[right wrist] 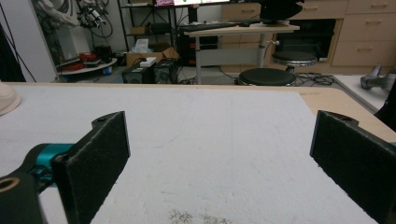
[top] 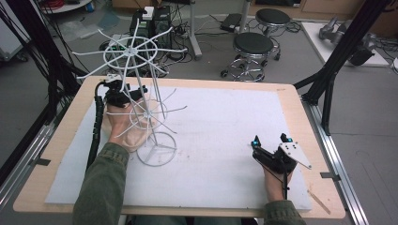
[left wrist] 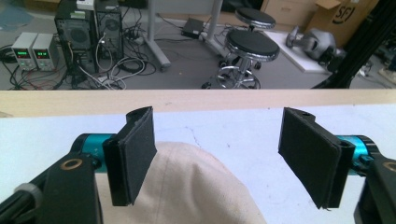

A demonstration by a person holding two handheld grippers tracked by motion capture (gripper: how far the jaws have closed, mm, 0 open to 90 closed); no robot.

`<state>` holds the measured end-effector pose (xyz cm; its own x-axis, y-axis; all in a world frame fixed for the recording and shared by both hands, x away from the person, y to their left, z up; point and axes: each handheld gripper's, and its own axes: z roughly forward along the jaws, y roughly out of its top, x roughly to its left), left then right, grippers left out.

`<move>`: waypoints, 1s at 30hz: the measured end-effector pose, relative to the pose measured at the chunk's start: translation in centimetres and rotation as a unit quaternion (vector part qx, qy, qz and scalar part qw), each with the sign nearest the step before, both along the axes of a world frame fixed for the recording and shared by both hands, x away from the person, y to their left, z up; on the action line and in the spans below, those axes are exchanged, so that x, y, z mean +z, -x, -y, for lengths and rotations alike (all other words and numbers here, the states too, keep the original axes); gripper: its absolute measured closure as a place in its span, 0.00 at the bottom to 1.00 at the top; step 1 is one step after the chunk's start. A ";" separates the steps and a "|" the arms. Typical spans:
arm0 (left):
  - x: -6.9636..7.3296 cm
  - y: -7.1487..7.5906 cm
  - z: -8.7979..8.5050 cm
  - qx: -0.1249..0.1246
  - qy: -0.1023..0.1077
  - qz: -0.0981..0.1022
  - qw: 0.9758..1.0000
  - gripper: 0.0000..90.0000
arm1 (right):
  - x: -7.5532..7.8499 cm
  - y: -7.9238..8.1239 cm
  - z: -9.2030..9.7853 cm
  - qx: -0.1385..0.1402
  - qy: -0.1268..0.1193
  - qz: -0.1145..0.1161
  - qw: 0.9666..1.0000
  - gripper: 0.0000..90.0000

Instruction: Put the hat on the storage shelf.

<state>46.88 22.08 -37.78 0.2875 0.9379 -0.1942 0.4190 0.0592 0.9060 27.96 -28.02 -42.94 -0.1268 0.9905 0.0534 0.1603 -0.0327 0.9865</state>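
While the white wire rack (top: 143,101) is standing on its ring base at the left part of the table (top: 300,112), we are holding our left gripper (top: 123,95) right beside the rack's central pole, partly behind its lower spokes in the high view. Its jaws are standing wide apart and gripping nothing; in the left gripper view the gripper (left wrist: 217,156) is hovering over a beige cap (left wrist: 187,186), whose rounded crown is lying below and between the pads without touching them that we can tell. In the high view the cap (top: 136,133) is sitting on the white mat (top: 225,122) just beside the rack's base, under our left hand. Our right gripper (top: 272,143) is resting well apart from the rack, near the mat's right edge, and in the right gripper view its jaws (right wrist: 219,163) are spread wide over bare mat, released and clasping nothing.
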 end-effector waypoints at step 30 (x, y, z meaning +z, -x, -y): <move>-3.0 -2.9 3.3 0.029 -0.018 -0.186 0.982 0.27 | -0.1 -0.3 0.0 0.009 0.000 -0.003 1.000 0.04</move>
<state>49.75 18.81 -40.78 0.1489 0.9590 -0.2412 0.7179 0.0629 0.6933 28.21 -28.01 -43.04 -0.1445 0.9880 0.0547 0.1663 -0.0302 0.9856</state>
